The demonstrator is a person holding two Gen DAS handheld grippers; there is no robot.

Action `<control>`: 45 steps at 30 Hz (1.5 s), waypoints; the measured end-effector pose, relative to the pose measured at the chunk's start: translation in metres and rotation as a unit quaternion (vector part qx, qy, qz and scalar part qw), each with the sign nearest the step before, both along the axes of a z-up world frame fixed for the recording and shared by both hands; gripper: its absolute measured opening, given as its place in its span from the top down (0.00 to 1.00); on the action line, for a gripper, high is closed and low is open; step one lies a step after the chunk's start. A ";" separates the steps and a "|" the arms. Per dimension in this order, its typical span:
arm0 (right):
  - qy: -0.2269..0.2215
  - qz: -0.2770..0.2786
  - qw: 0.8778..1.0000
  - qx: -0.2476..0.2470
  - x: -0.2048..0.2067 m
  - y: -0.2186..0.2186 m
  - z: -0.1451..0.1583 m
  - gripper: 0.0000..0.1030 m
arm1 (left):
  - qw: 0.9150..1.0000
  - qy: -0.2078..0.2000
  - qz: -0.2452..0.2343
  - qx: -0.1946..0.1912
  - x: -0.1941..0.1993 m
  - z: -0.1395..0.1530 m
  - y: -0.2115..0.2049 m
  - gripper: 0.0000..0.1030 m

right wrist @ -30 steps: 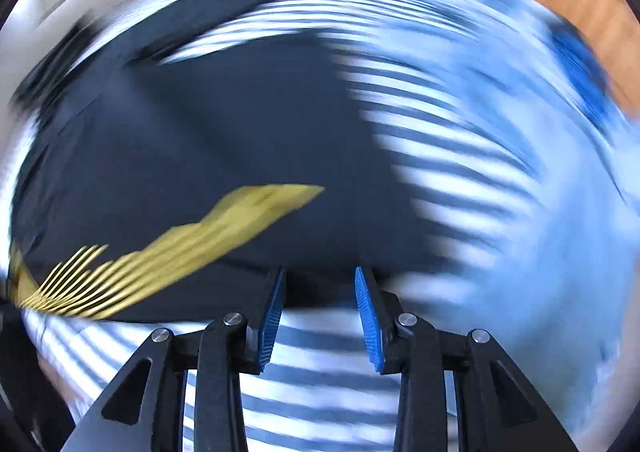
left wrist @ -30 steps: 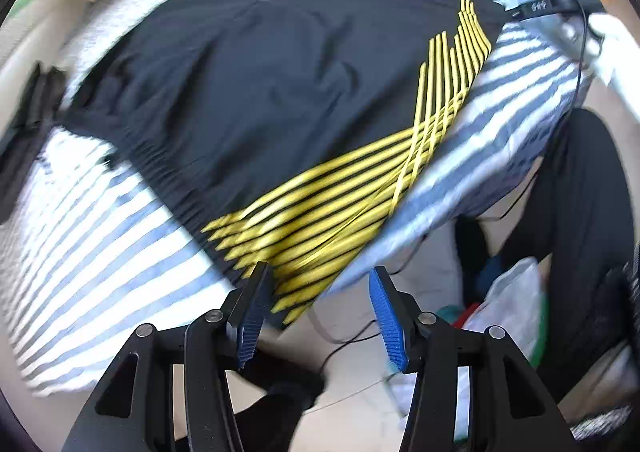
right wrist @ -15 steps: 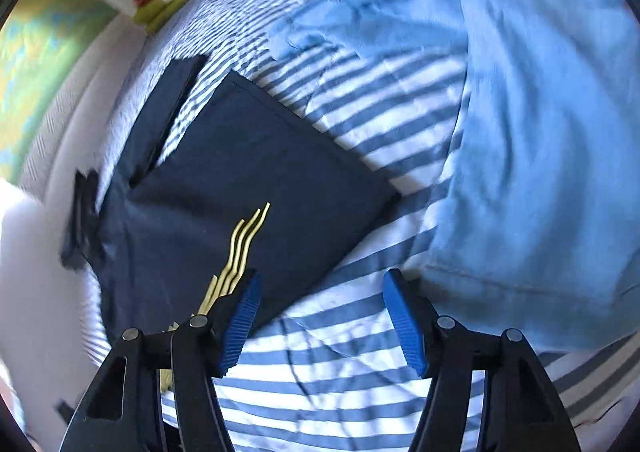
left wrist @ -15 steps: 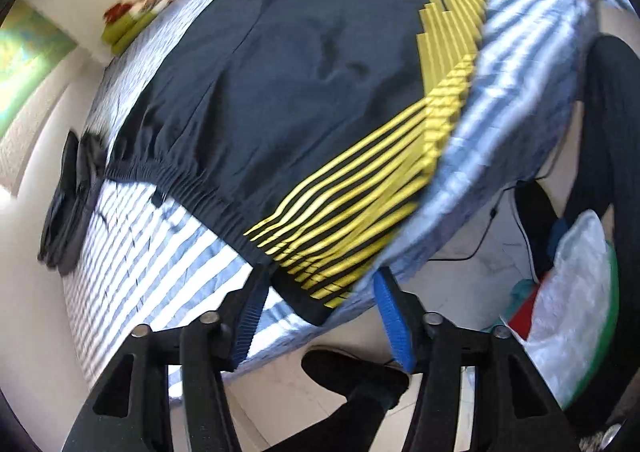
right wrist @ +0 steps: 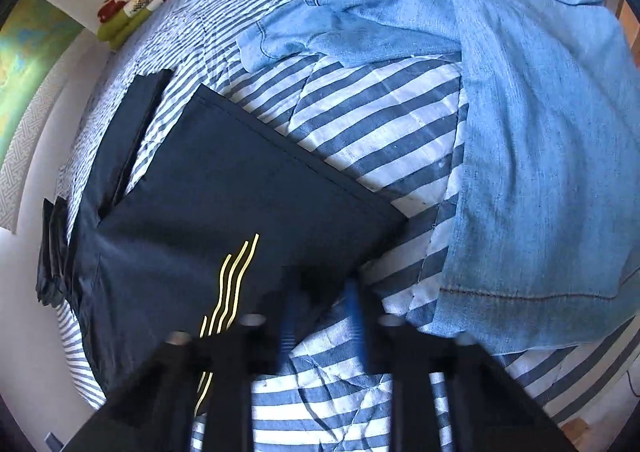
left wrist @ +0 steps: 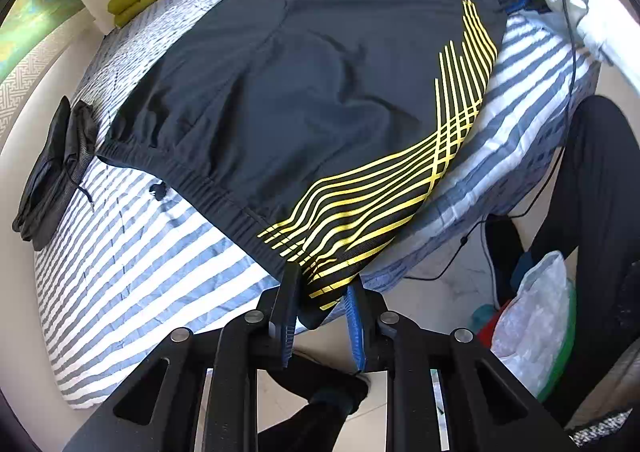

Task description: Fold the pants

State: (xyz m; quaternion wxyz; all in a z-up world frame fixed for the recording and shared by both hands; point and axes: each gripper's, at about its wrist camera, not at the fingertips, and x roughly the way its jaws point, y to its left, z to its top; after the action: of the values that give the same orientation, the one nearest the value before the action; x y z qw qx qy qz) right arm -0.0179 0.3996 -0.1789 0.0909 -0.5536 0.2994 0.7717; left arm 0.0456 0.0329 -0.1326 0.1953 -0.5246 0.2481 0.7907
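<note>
Here, two tongs, left (left wrist: 320,306) and right (right wrist: 320,308), each pinched one pair of pants (left wrist: 304,92) on one striped bed (left wrist: 132,236).

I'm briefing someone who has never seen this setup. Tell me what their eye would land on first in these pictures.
First, the dark shorts spread over the striped bed cover, with bright yellow stripes fanning across one side. The left gripper has its blue pads around the waistband corner at the bed's near edge, while the right gripper sits at the leg hem corner. Beyond lies a heap of pale denim clothing.
</note>
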 end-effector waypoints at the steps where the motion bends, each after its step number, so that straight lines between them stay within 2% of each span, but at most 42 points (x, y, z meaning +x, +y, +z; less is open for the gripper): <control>1: 0.005 -0.002 1.000 -0.002 0.002 0.001 0.002 0.94 | 1.000 0.002 -0.001 0.003 0.001 0.004 0.000 0.78; 8: 0.060 -0.015 0.998 -0.001 0.001 -0.002 0.033 0.98 | 1.000 0.024 -0.001 0.014 -0.008 0.028 -0.004 0.82; 13: 0.101 0.004 0.995 0.007 -0.019 -0.016 0.069 0.98 | 0.997 0.035 0.036 0.062 -0.033 0.052 -0.024 0.83; 20: 0.143 0.021 0.989 0.034 -0.081 -0.047 0.111 0.98 | 0.989 0.048 0.095 0.106 -0.083 0.073 -0.069 0.87; 26: 0.153 0.024 0.987 0.047 -0.148 -0.078 0.127 0.98 | 0.980 0.055 0.133 0.136 -0.133 0.080 -0.108 0.88; 28: 0.152 0.024 0.987 0.053 -0.177 -0.094 0.132 0.98 | 0.975 0.064 0.149 0.155 -0.152 0.078 -0.124 0.88; 32: 0.148 0.034 0.986 0.073 -0.233 -0.128 0.134 0.98 | 0.953 0.055 0.204 0.218 -0.195 0.060 -0.162 0.90; 37: 0.123 0.048 0.984 0.118 -0.307 -0.176 0.117 0.98 | 0.937 0.036 0.253 0.239 -0.239 0.028 -0.195 0.91; 41: 0.091 0.056 0.985 0.139 -0.358 -0.204 0.088 0.98 | 0.932 0.032 0.269 0.242 -0.267 0.010 -0.211 0.91; 45: 0.075 0.058 0.983 0.158 -0.389 -0.219 0.068 0.98 | 0.921 0.019 0.289 0.262 -0.289 -0.007 -0.229 0.91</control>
State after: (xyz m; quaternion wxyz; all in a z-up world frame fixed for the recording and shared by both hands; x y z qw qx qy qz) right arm -0.4068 0.1809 -0.1112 0.1091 -0.4896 0.1471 0.8525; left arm -0.2437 -0.1958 -0.1393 0.0844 -0.4883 -0.1263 0.8594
